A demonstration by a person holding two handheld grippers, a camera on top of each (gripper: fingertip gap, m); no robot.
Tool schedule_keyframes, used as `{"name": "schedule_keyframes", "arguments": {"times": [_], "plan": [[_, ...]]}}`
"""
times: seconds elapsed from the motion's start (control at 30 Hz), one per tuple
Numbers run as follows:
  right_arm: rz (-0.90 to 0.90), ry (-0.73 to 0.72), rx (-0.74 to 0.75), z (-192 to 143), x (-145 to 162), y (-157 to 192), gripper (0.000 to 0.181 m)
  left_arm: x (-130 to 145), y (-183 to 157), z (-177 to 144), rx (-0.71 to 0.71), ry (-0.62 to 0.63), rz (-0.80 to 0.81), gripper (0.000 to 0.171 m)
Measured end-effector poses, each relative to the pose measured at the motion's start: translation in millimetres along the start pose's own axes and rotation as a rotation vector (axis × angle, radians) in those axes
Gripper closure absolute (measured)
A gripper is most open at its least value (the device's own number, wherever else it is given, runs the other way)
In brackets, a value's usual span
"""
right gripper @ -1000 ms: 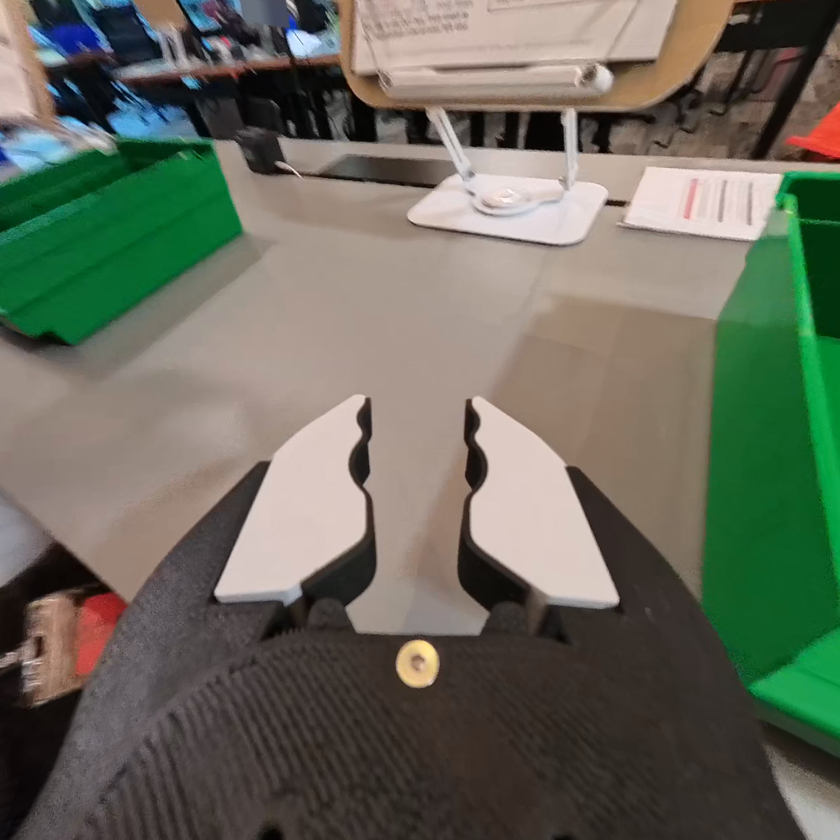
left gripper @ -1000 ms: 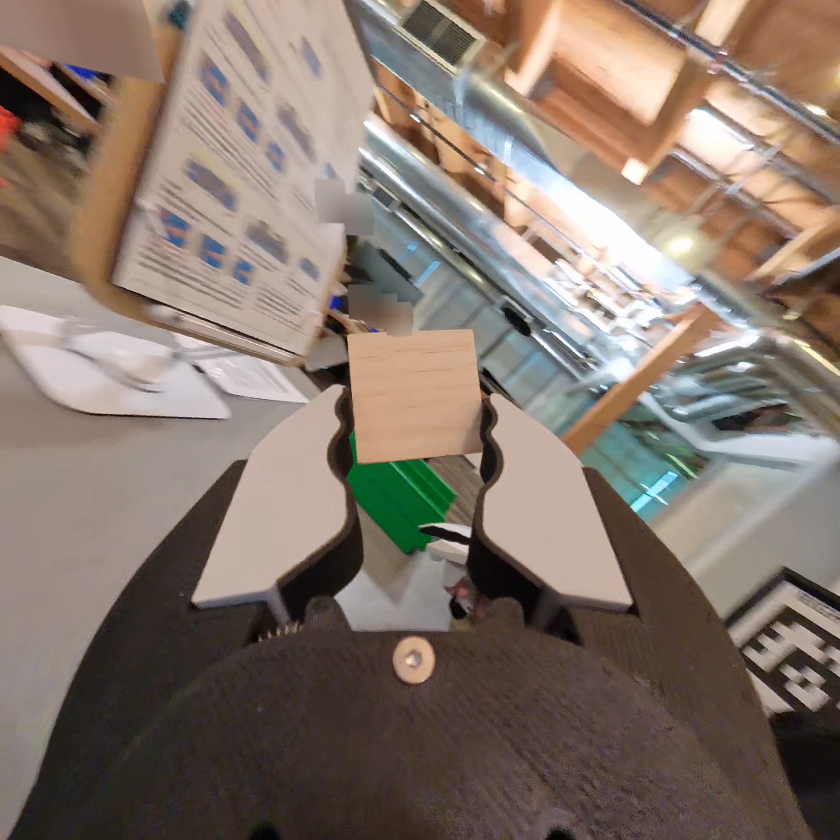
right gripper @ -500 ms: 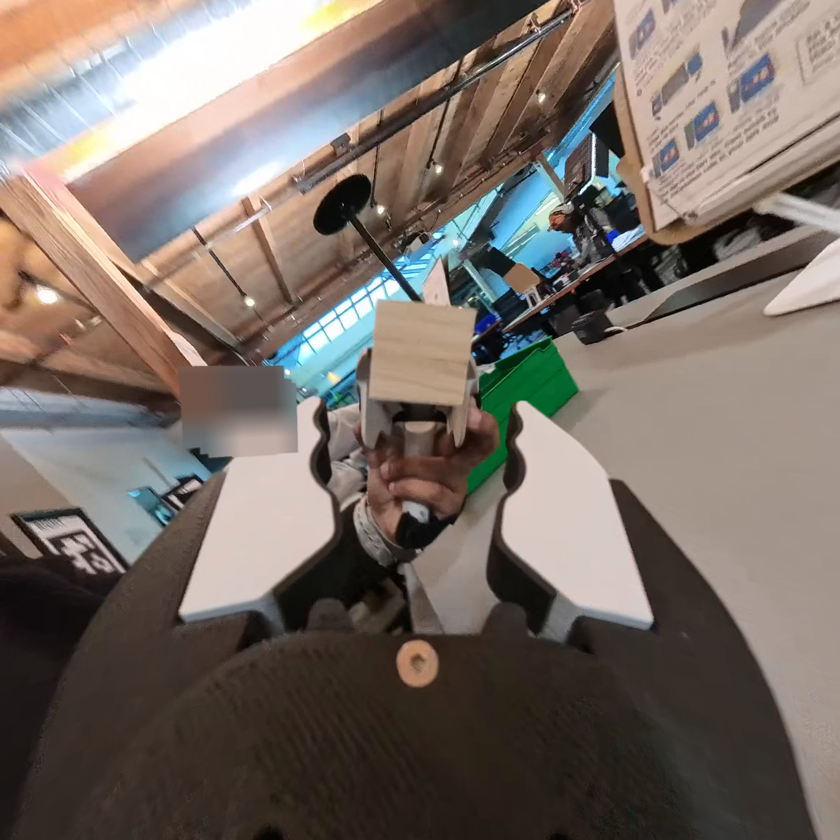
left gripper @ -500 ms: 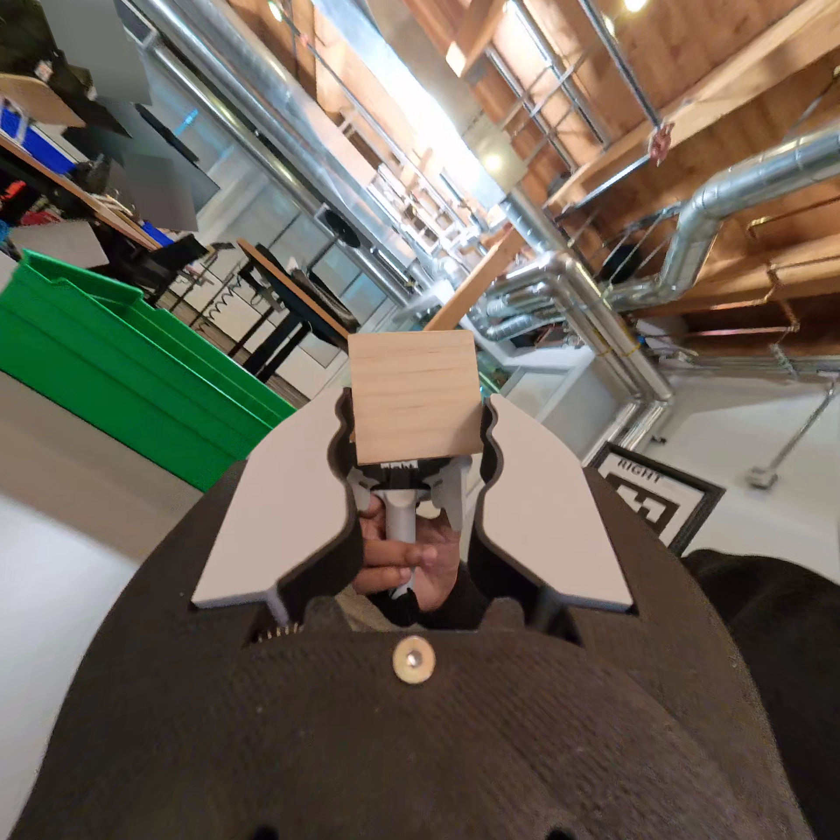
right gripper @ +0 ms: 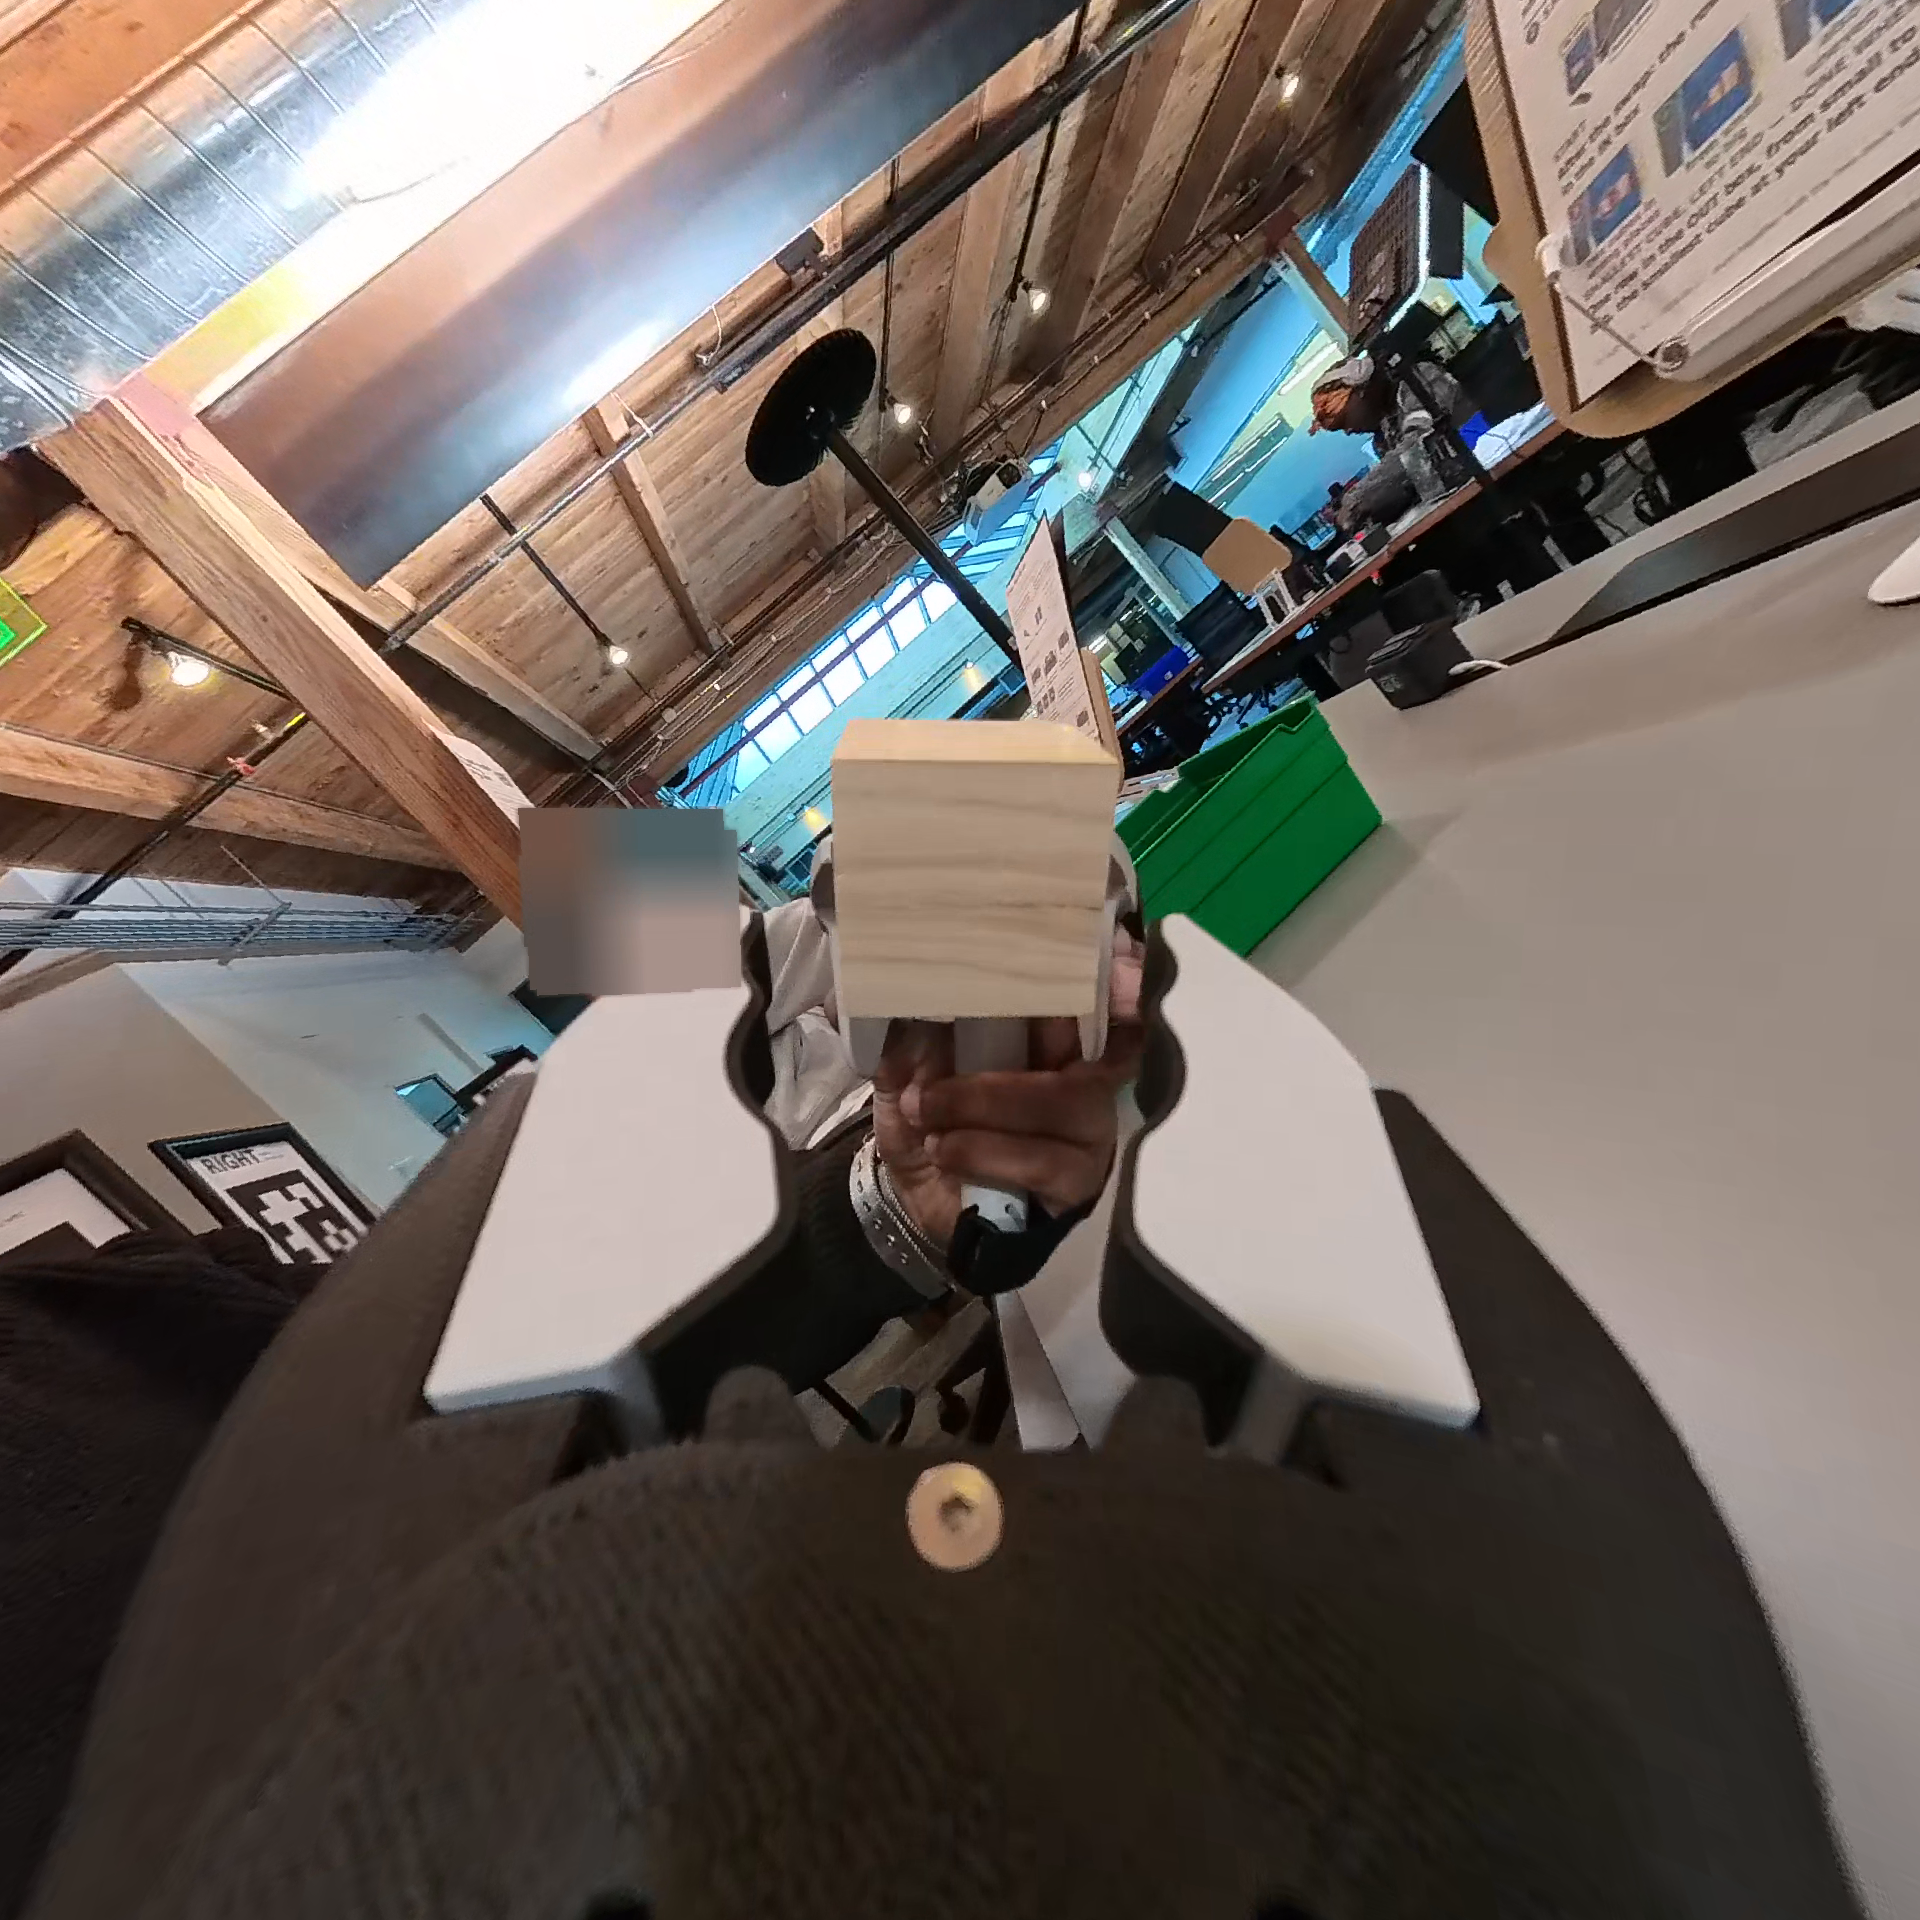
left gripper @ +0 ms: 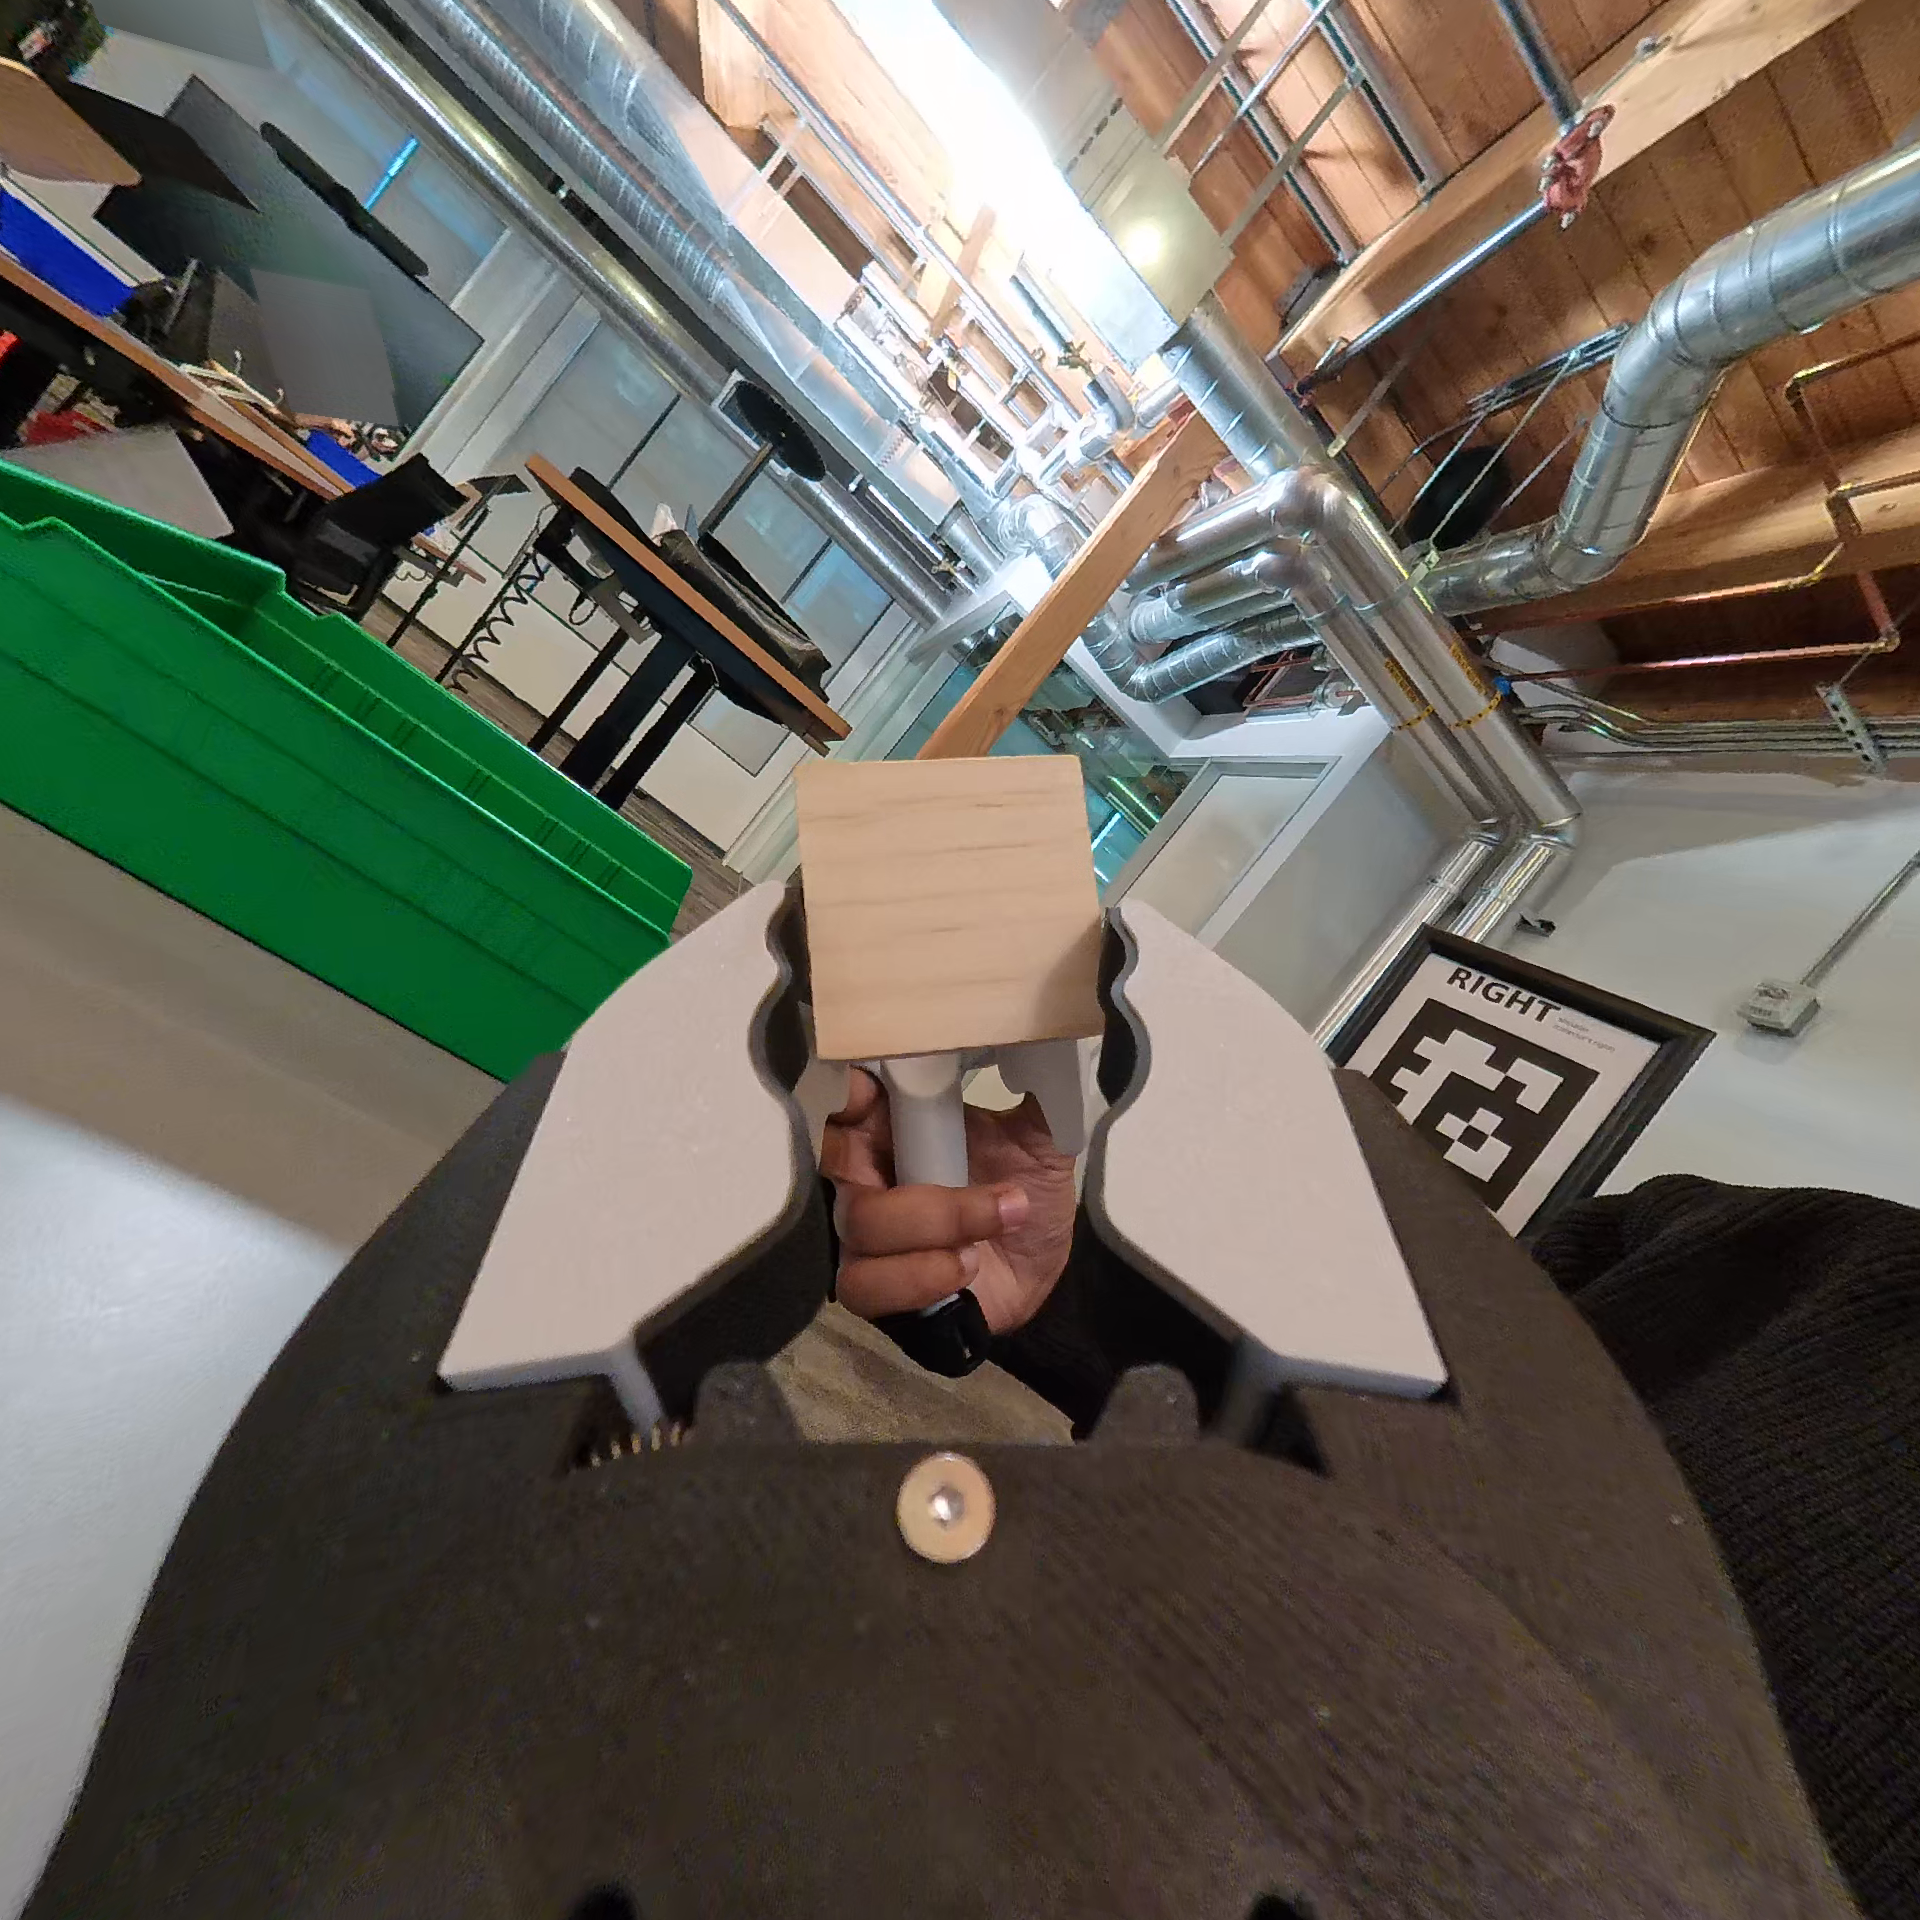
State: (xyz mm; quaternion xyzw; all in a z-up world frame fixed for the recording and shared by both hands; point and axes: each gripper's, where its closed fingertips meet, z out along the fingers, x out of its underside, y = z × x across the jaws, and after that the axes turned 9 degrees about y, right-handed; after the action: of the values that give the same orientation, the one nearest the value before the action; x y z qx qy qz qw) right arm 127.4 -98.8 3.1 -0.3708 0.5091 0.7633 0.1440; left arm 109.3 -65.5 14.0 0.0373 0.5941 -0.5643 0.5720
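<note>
My left gripper (left gripper: 945,951) is shut on a pale wooden cube (left gripper: 945,904) and holds it in the air, tilted up toward the ceiling. Below the cube, the right gripper's grey fingers (left gripper: 1060,1091) and the hand (left gripper: 935,1236) holding it face me. In the right wrist view, my right gripper (right gripper: 951,987) is open and empty. The same cube (right gripper: 971,883) sits just beyond and between its tips, clamped by the left gripper's grey fingers (right gripper: 1107,925), with a hand (right gripper: 997,1122) below. I cannot tell if the right fingers touch the cube.
A green bin (left gripper: 312,748) stands on the grey table (left gripper: 156,1039) to the left; it also shows in the right wrist view (right gripper: 1247,831). A printed board on a stand (right gripper: 1683,156) and a small black box (right gripper: 1418,665) are farther back. A dark sleeve (left gripper: 1766,1351) is at right.
Both grippers swung up from the table to face each other. The right gripper opened wider, and the cube now looks closer to its tips than half a second ago.
</note>
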Motion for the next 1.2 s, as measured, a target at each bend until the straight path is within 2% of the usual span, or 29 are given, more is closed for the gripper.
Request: {"name": "schedule_keyframes", "arguments": {"times": [0.2, 0.37, 0.67, 0.8, 1.03, 1.2], "plan": [[0.008, 0.022, -0.012, 3, 4, 0, 0.114, 11, 1, 7, 0.007, 0.030, -0.011, 0.117], [0.002, 0.032, -0.010, 3, 6, -1, 0.126, 14, 0, 9, 0.019, 0.037, -0.016, 0.116], [-0.007, 0.047, 0.001, 1, 6, -2, 0.126, 15, 0, 10, 0.021, 0.029, -0.011, 0.117], [-0.011, 0.032, 0.011, -2, 3, -3, 0.126, 18, 2, 12, -0.026, 0.057, -0.003, 0.117], [-0.093, 0.113, 0.092, -3, 8, -10, 0.126, 24, 12, 10, -0.073, 0.134, -0.044, 0.117], [-0.084, 0.121, 0.086, -4, 9, -11, 0.126, 26, 14, 10, -0.105, 0.157, -0.009, 0.117]]}}
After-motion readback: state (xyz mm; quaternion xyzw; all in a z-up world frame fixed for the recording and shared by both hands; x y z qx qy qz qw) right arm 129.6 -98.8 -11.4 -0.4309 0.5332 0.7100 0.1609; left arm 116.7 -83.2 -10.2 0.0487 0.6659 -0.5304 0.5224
